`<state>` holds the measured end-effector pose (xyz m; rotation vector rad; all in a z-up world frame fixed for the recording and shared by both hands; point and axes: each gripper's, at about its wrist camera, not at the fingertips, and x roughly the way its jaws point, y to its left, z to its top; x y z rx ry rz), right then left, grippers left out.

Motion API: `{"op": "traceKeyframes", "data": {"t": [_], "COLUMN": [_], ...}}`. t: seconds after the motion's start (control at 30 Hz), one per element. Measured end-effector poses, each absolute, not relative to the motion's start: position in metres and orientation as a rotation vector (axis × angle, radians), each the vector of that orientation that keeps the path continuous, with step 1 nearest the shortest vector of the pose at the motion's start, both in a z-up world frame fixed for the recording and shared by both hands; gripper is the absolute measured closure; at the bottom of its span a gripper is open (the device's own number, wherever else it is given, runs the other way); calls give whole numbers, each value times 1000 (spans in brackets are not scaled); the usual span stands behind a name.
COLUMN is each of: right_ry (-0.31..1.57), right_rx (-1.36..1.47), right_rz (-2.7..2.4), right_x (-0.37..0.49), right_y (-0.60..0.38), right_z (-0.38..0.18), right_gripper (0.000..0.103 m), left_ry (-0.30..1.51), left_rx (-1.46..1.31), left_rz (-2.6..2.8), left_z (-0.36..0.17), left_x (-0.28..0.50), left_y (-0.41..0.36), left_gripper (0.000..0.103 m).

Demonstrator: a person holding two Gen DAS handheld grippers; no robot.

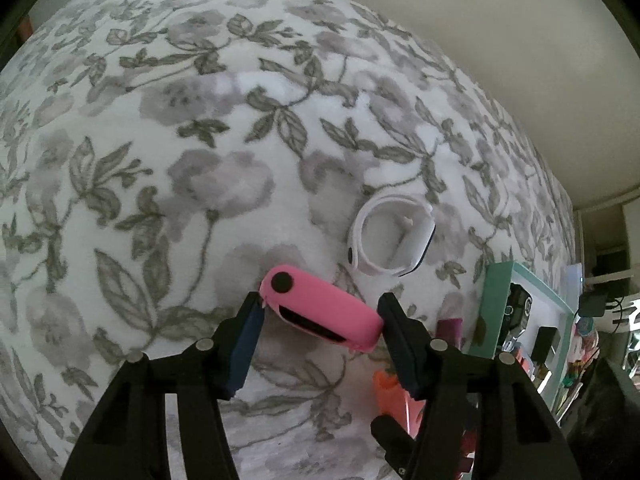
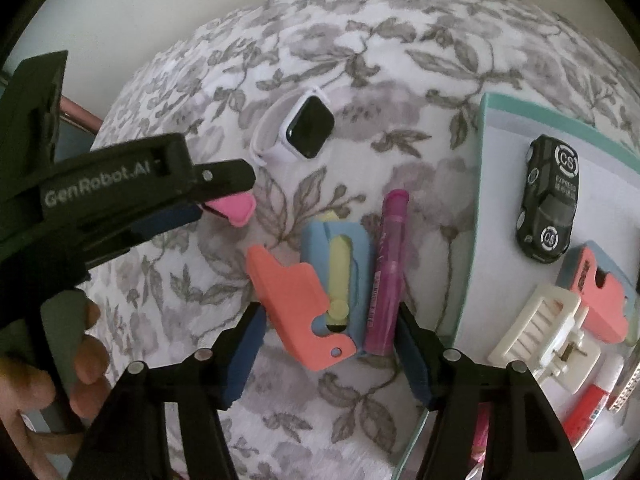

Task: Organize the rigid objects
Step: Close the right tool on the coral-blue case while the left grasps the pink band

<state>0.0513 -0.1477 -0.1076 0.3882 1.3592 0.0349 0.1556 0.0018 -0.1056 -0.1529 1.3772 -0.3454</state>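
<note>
We see our left gripper point(image 1: 320, 312) with its jaws clamped on a pink watch band point(image 1: 324, 308), held just above the floral bedspread point(image 1: 160, 160). A white smartwatch point(image 2: 298, 128) lies on the bedspread just beyond it.

Our right gripper point(image 2: 330, 332) has its jaws apart, set either side of a coral, blue and yellow plastic toy point(image 2: 316, 292) and a purple marker point(image 2: 386, 272) that lie side by side on the bedspread, touching each other. We cannot tell whether the jaws touch either one.

Toward the bed's right edge sits a shallow teal-rimmed tray point(image 2: 484, 240) with a white floor. In it we see a black toy car point(image 2: 550, 204) toward the far side, a second coral and blue toy point(image 2: 600, 296) just near of the car, a cream hair claw point(image 2: 540, 336) touching that toy, and a red and white tube point(image 2: 592, 396) at the near end.

A hand point(image 2: 60, 368) grips the left gripper's handle at the left of the right wrist view.
</note>
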Motion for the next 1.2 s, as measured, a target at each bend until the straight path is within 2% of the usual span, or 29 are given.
{"op": "traceKeyframes", "data": {"t": [0.6, 0.87, 1.0, 1.2], "right_ry": [1264, 1322, 1334, 1335], "right_rx": [386, 330, 393, 304], "right_rz": [58, 66, 56, 48], "right_x": [52, 55, 54, 57], "right_y": [-151, -140, -148, -131], "right_z": [-81, -99, -109, -112], "right_gripper": [41, 42, 42, 42], "left_ry": [1393, 1381, 1385, 1389], "left_rx": [-126, -124, -130, -126], "left_rz": [-301, -264, -268, -261], "left_z": [-109, -106, -107, -108], "left_x": [151, 151, 151, 152], "left_y": [10, 25, 27, 24], "left_gripper": [43, 43, 43, 43]}}
